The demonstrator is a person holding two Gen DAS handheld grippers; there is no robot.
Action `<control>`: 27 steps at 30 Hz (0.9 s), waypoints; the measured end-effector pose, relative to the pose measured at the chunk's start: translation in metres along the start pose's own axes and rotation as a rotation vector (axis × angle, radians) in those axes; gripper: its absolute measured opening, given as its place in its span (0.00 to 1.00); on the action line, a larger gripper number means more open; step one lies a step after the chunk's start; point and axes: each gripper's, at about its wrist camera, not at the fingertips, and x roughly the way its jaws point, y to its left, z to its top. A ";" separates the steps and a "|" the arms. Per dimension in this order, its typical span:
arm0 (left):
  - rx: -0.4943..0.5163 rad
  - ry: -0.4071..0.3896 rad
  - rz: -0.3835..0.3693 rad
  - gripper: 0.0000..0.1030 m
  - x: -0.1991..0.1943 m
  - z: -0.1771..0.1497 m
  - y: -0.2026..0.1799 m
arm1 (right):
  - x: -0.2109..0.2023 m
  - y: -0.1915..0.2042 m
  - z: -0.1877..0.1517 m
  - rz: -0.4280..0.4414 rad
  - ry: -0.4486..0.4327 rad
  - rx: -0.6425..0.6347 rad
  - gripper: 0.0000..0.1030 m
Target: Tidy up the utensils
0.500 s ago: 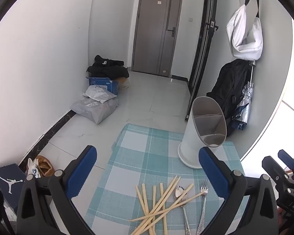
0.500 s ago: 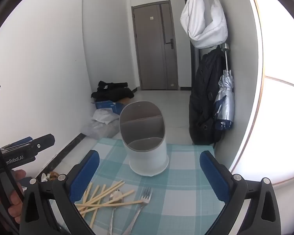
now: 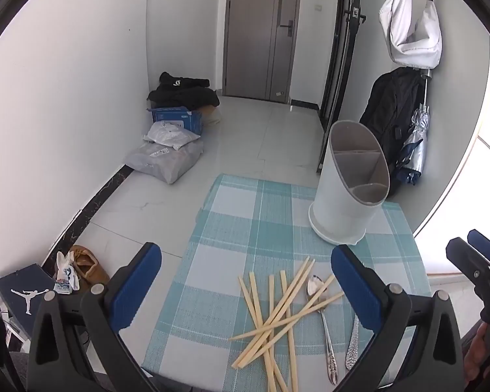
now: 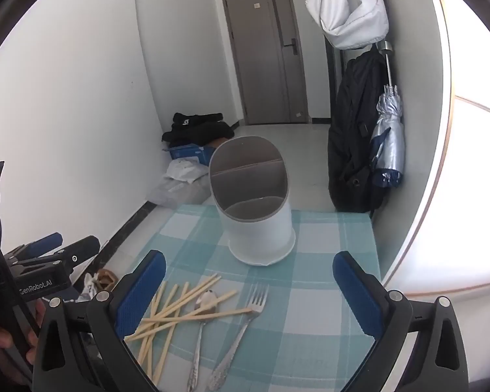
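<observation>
A white utensil holder (image 3: 346,189) with grey divided compartments stands at the far side of the checked table mat (image 3: 245,228); it also shows in the right wrist view (image 4: 258,215). Several wooden chopsticks (image 3: 277,313) lie crossed in a pile near the front edge, with a metal spoon (image 3: 320,303) and a fork handle (image 3: 354,343) beside them. The right wrist view shows the chopsticks (image 4: 176,310), spoon (image 4: 202,313) and fork (image 4: 245,320). My left gripper (image 3: 246,284) is open and empty above the pile. My right gripper (image 4: 250,290) is open and empty above the utensils.
The mat (image 4: 326,254) covers a small table with edges close on the left and right. Beyond it lie bags and a blue box (image 3: 176,121) on the tiled floor. A black bag and umbrella (image 4: 388,150) hang at the right wall. A shoe box (image 3: 23,290) sits at the lower left.
Both grippers have moved slightly forward and down over the table; the utensils sit a little higher in both views. Nothing was grasped.
</observation>
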 end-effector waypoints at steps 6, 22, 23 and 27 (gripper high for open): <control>0.005 0.010 -0.007 0.99 0.001 -0.002 -0.002 | -0.001 0.000 -0.004 0.002 0.005 -0.014 1.00; 0.011 0.027 -0.033 0.99 0.003 -0.003 -0.007 | -0.003 -0.002 -0.004 -0.010 0.000 -0.004 1.00; 0.009 0.031 -0.035 0.99 0.004 -0.003 -0.007 | -0.002 -0.002 -0.003 -0.010 -0.001 -0.003 1.00; 0.008 0.035 -0.034 0.99 0.004 -0.003 -0.008 | -0.003 -0.004 -0.003 -0.012 -0.004 0.002 1.00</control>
